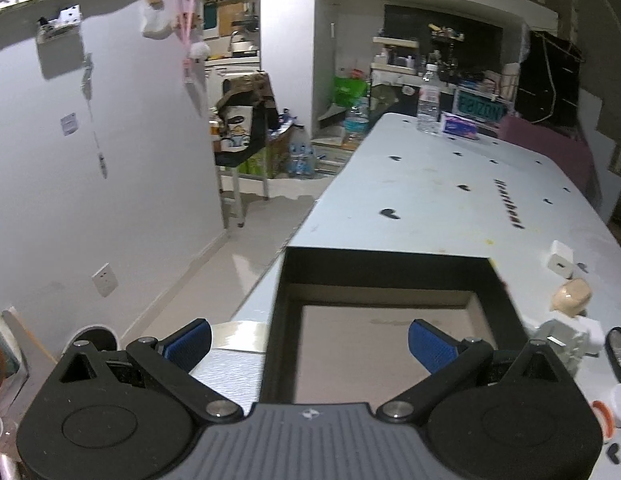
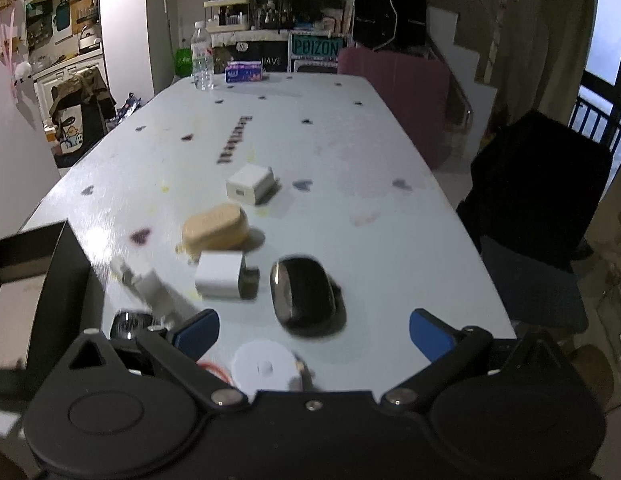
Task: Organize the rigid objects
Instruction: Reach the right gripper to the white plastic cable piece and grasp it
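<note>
An open black box (image 1: pixel 390 276) with a pale bottom stands on the white table's near left corner; its wall also shows in the right wrist view (image 2: pixel 66 276). My left gripper (image 1: pixel 310 340) is open and empty above the box. My right gripper (image 2: pixel 314 330) is open and empty above small items: a black mouse (image 2: pixel 304 296), a white charger (image 2: pixel 222 280), a beige case (image 2: pixel 216 228), a white cube adapter (image 2: pixel 250 184), a white round cap (image 2: pixel 264 368), a white plug (image 2: pixel 146 284) and a dark shiny item (image 2: pixel 128 324).
A water bottle (image 2: pixel 202 60) and a tissue pack (image 2: pixel 244 71) stand at the table's far end. A dark chair (image 2: pixel 538 208) stands right of the table. A wall (image 1: pixel 90 160) and floor lie left of the table.
</note>
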A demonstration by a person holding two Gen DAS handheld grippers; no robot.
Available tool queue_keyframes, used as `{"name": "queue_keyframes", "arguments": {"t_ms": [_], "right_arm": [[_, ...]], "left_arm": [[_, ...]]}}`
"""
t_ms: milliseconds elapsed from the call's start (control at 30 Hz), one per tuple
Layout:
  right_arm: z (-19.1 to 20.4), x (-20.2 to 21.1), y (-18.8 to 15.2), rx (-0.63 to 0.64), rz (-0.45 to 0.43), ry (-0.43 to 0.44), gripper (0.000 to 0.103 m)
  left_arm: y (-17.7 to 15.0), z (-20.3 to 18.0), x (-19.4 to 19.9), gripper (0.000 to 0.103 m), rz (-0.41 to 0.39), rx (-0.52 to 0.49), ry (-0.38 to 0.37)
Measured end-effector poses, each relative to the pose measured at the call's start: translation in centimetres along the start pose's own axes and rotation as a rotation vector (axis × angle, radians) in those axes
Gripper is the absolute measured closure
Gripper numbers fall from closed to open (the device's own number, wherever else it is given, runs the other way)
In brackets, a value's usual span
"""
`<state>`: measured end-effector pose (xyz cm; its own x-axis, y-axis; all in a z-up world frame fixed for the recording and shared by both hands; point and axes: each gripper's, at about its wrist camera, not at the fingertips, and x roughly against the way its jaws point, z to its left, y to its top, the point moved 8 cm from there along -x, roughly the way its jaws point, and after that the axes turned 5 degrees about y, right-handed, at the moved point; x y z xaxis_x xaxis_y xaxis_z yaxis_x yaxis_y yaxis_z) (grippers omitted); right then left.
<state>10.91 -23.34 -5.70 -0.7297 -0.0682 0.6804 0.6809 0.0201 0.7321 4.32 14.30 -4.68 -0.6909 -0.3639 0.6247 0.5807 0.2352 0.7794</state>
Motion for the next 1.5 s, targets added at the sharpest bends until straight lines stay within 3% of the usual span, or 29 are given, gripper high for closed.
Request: {"name": "queue_keyframes", "arguments": {"t_ms": [200,333,467,567,633,700,867,1133,1300,1500], "right_arm": [[1.7,-1.8,2.3,-0.055,0.002,0.088,0.0],[3.7,-3.1,3.2,-0.092,0.006,0.206,0.0],[6.3,-4.7,3.3,-0.037,0.023,0.285,0.0],[8.2,-5.7,3.1,0.021,0.047,0.334,0.0],[9.0,-6.4,2.8,0.039,0.069,0.373,0.003],[9.6,-6.7,2.6,0.072,0.071,0.397,0.019],[10.6,-6.5,2.1,0.175,0.043,0.407,0.024],[12.7,-6.6,1.1,0.303,0.033,0.414,0.032],[13.2,-7.4,0.7,0.333,0.052,0.389,0.044],[13.4,-8.0,0.1,0.346,0.076,0.366,0.057]], "left_arm": [[-1.2,1.2,-0.5,0.0,-0.031,-0.003,0.021],[-1.9,1.3,-0.9,0.0,-0.009,-0.026,0.025],[-2.0,1.7,-1.5,0.0,0.023,-0.023,0.056],[-2.1,1.9,-1.8,0.0,0.034,-0.006,0.039],[-2.4,2.0,-2.0,0.0,0.048,0.01,0.031],[-2.5,2.0,-2.3,0.002,0.059,0.02,-0.005],[-2.8,2.0,-2.9,0.025,0.091,0.053,-0.056],[-3.4,2.0,-3.3,0.086,0.132,0.059,-0.086],[-3.5,2.1,-3.2,0.096,0.127,0.053,-0.066],[-3.4,1.9,-3.1,0.101,0.113,0.01,-0.035]]}}
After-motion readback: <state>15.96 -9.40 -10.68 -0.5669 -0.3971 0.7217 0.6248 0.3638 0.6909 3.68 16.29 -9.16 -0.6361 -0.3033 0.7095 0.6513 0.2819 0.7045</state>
